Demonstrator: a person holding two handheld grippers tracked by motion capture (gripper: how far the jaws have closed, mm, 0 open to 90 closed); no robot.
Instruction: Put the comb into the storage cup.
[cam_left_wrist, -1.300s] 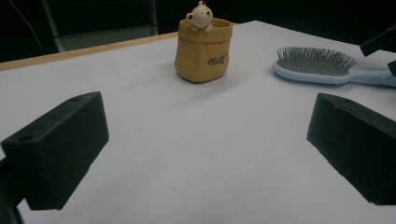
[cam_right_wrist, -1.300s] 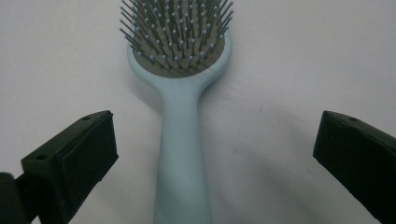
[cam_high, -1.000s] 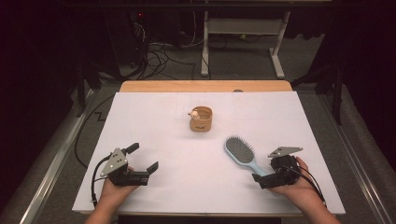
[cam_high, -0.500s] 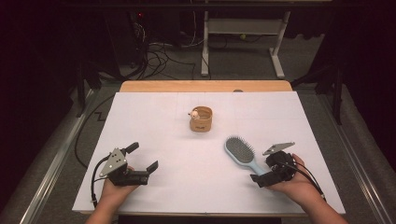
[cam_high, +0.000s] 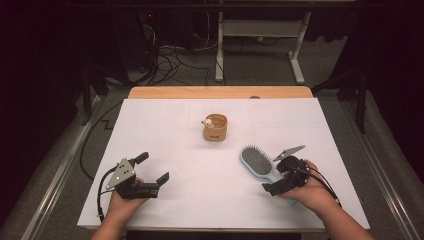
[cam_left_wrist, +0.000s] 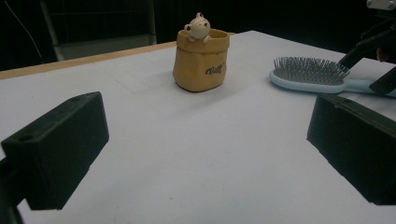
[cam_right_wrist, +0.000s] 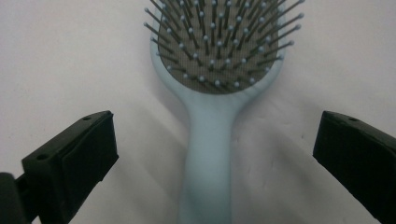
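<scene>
**Straddling the hairbrush handle with my right hand-held gripper**

Hovering low over the white bench (cam_high: 165, 130), my right hand-held gripper (cam_high: 278, 176) has its jaws spread wide, one on each side of the light blue hairbrush (cam_high: 258, 162). In the right gripper view the hairbrush (cam_right_wrist: 215, 84) lies bristles up, its handle running straight down the middle of the gap between my jaws, with bare bench on both sides; neither jaw touches it. The bristled head lies just ahead of the jaw tips, pointing away from me.

My left hand-held gripper (cam_high: 150, 172) sits well apart from the right one, near the front edge of the bench, its jaws also wide open and holding nothing. Ahead of it, in the left gripper view, a small tan pouch-shaped pot (cam_left_wrist: 201, 60) stands upright with a little bear figure (cam_left_wrist: 197, 25) peeking over its rim. The hairbrush (cam_left_wrist: 310, 77) lies farther to that gripper's right, beyond the pot, with my right hand-held gripper (cam_left_wrist: 373, 60) at its handle end.
</scene>
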